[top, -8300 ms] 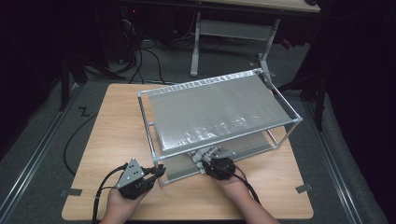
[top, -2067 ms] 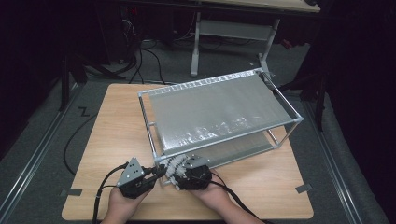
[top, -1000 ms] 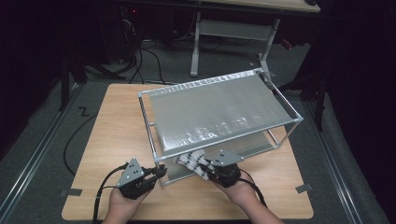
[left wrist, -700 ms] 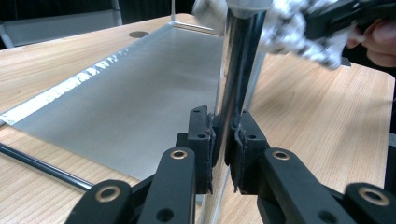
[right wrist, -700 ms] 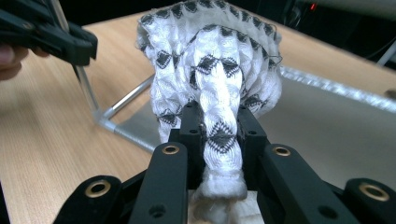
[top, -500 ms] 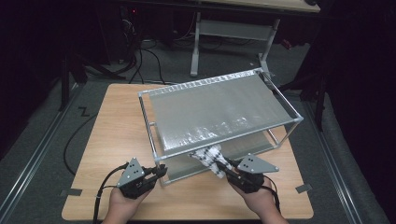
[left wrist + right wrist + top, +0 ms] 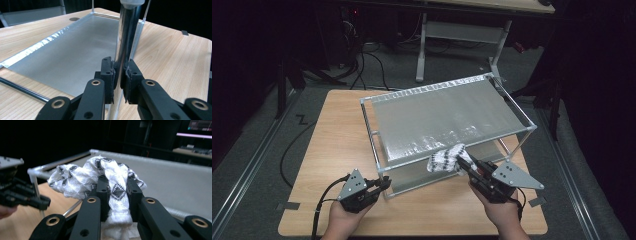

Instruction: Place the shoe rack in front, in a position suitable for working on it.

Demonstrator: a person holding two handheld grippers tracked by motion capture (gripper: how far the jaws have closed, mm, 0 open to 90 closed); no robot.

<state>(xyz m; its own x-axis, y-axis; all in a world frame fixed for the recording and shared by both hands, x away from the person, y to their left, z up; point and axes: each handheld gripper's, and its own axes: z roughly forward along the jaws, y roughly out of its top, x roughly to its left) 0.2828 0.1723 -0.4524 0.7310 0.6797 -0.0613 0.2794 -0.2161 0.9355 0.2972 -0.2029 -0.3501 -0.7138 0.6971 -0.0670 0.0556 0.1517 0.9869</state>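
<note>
A metal rack (image 7: 447, 115) with a silver top shelf stands on the wooden table (image 7: 337, 135). My left gripper (image 7: 384, 184) is shut on the rack's front-left leg (image 7: 126, 37), and the pads (image 7: 110, 75) press on the shiny tube just above the lower shelf (image 7: 67, 55). My right gripper (image 7: 467, 167) is shut on a bunched white cloth with a black pattern (image 7: 447, 160), held at the front rail of the top shelf. In the right gripper view the cloth (image 7: 82, 177) bulges above the jaws of the right gripper (image 7: 117, 187), with the top shelf (image 7: 175, 182) behind it.
The left gripper (image 7: 22, 195) appears at the left of the right gripper view. Bare wood lies left of and in front of the rack. Cables (image 7: 292, 155) trail off the table's left side. A desk frame (image 7: 462, 35) stands on the floor behind the table.
My right gripper has risen and moved right with the cloth, from low in front of the rack up to the top shelf's front rail. The left gripper has kept still on the leg.
</note>
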